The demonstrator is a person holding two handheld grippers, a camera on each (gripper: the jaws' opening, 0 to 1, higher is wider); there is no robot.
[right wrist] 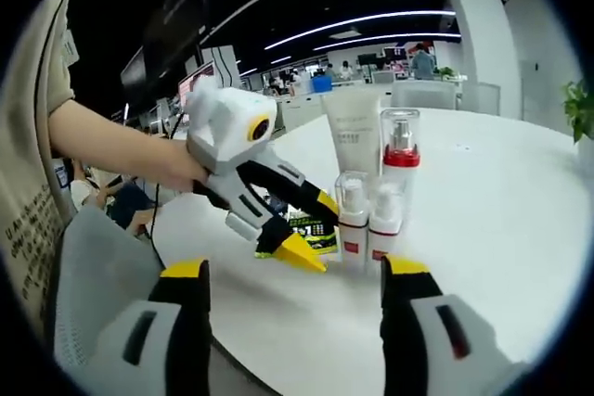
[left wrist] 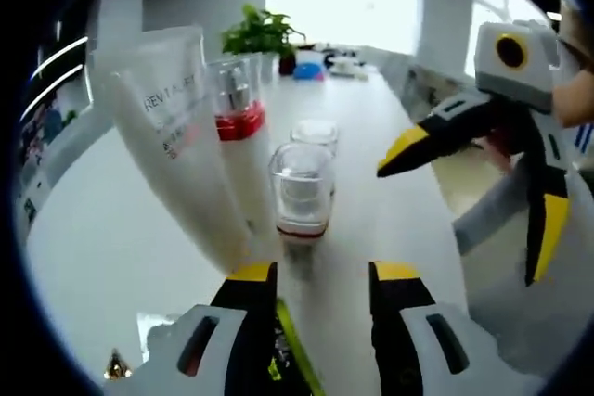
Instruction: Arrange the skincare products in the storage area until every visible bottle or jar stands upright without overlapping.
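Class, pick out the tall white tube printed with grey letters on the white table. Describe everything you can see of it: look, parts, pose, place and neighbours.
The white tube looks like soft matte plastic, with grey lettering across its upper part. It stands on the white table beside a pump bottle with a red band and clear cap; whether they touch is unclear. In the right gripper view it stands upright behind two small clear-capped bottles.

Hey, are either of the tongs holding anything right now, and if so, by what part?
Nothing is held. The left tongs and the right tongs both stand open and empty beside the small bottles.
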